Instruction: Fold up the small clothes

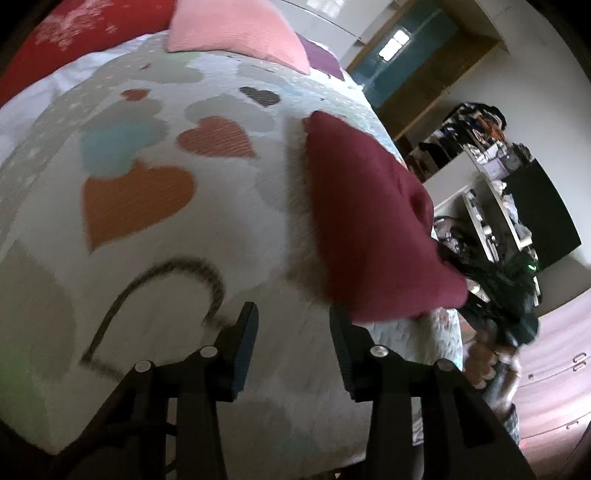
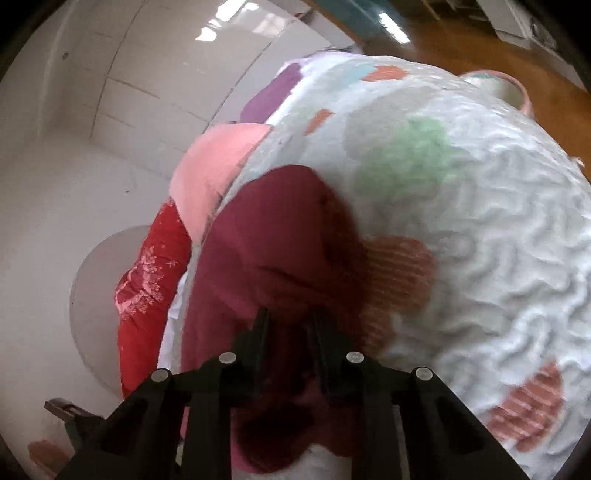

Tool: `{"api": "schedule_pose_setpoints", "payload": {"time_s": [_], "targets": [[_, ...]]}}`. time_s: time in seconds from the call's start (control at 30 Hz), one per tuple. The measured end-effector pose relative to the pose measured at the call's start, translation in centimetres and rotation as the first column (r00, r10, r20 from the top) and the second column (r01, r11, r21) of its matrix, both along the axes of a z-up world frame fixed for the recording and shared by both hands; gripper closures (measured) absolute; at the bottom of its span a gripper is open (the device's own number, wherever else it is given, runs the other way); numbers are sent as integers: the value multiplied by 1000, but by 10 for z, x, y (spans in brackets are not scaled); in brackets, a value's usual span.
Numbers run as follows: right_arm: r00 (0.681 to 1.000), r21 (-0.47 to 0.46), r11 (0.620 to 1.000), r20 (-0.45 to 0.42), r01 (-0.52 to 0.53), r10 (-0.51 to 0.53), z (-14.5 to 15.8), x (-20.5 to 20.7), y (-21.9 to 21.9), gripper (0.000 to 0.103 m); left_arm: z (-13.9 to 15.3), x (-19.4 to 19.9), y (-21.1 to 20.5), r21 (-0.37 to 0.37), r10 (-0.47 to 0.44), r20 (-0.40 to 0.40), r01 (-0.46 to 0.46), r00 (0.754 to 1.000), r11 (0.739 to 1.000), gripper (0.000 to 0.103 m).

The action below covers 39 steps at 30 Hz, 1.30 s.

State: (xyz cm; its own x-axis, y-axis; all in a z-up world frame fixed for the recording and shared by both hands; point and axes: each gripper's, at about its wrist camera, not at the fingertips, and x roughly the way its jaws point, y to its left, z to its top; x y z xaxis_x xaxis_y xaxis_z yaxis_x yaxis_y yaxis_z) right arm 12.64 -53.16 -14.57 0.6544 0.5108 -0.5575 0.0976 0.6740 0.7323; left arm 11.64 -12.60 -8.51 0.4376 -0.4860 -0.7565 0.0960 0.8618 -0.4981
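1. The maroon garment (image 1: pixel 369 221) is a soft, matte knit piece. In the left wrist view it lies as a rough wedge at centre right of the frame, on the bed near its right edge, with one corner lifted towards the lower right.
2. In the right wrist view the same maroon garment (image 2: pixel 266 251) fills the centre and lower centre, bunched into rounded folds with dark shadowed creases.
3. The right tool (image 2: pixel 290 325) sits at lower centre, its two black fingers drawn close together with maroon cloth gathered between and around them; it has hold of the garment.
4. The left tool (image 1: pixel 291 325) is at lower centre of its frame, its ribbed black fingers spread wide with nothing between them, above the quilt; its right finger is just beside the garment's lower edge.
5. The quilt (image 1: pixel 155 229) covering the bed is pale and puckered, with stitched hearts in orange, teal, grey and green.
6. A pink ribbed pillow (image 1: pixel 236 33) lies at the upper centre, a red patterned pillow (image 1: pixel 74 33) at the upper left.
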Motion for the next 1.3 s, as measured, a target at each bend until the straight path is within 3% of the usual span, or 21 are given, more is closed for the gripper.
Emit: {"api": "schedule_pose_setpoints", "payload": {"time_s": [0.03, 0.1, 0.13, 0.17, 0.2, 0.3, 0.37, 0.4, 0.43, 0.5, 0.57, 0.8, 0.9, 0.93, 1.0, 1.03, 1.1, 1.17, 1.3], "targets": [[1000, 32, 999, 11, -5, 5, 4, -2, -5, 75, 1, 11, -6, 5, -16, 2, 16, 1000, 1000, 61], [998, 40, 998, 54, 38, -40, 19, -5, -17, 56, 1, 30, -18, 13, -43, 8, 42, 999, 999, 60], [994, -8, 997, 76, 74, -74, 27, -4, -20, 29, 0, 44, -26, 20, -65, 9, 65, 998, 998, 58], [992, -48, 994, 93, 93, -89, 31, -2, -20, 15, -1, 52, -31, 23, -75, 9, 75, 997, 997, 55], [991, -75, 992, 97, 97, -90, 33, 3, -20, 14, -3, 61, -37, 31, -84, 8, 84, 996, 996, 53], [999, -52, 998, 33, 28, -26, 18, 34, -14, 14, -13, 89, -51, 11, -105, 2, 105, 994, 994, 33], [1000, -48, 999, -6, 0, 0, 5, 55, -4, 14, -23, 101, -52, -61, -98, -26, 96, 995, 994, 19], [1000, -38, 999, -15, -14, 14, -1, 63, 0, 14, -32, 106, -52, -123, -100, -62, 92, 993, 988, 19], [999, -26, 999, -29, -38, 37, -8, 71, 6, 15, -40, 108, -54, -173, -117, -99, 99, 988, 980, 19], [995, 38, 996, -49, -86, 88, -21, 85, 17, 42, -45, 107, -53, -251, -149, -128, 113, 981, 961, 45], [996, 76, 994, -48, -78, 81, -18, 88, 27, 49, -36, 106, -45, -258, -145, -111, 112, 983, 960, 52], [988, 98, 984, 60, -147, 142, 21, 94, 56, 55, 21, 109, -6, -148, -53, 31, 57, 998, 987, 54], [991, 44, 990, 44, -131, 129, 19, 104, 70, 51, 11, 116, 6, -38, 20, 7, -20, 1000, 999, 54], [994, -4, 994, 12, -109, 109, 13, 108, 73, 45, 4, 115, 9, 8, 30, -4, -30, 1000, 1000, 54], [997, -163, 985, -51, -59, 51, -1, 112, 81, 43, -5, 104, 18, 67, 49, -5, -49, 999, 997, 54], [998, -176, 983, -57, -50, 41, -5, 111, 80, 42, -6, 98, 22, 63, 50, 0, -50, 999, 997, 54], [999, -110, 994, -46, -19, 14, -3, 102, 69, 42, -3, 78, 32, 50, 57, 24, -58, 998, 997, 54], [1000, -123, 992, 10, 20, -19, 18, 86, 64, 42, 3, 57, 40, 58, 70, 58, -74, 996, 996, 54], [983, -193, 981, 181, -3, 39, 73, 50, 81, 43, 18, 22, 47, 92, 104, 146, -119, 984, 989, 54]]}}
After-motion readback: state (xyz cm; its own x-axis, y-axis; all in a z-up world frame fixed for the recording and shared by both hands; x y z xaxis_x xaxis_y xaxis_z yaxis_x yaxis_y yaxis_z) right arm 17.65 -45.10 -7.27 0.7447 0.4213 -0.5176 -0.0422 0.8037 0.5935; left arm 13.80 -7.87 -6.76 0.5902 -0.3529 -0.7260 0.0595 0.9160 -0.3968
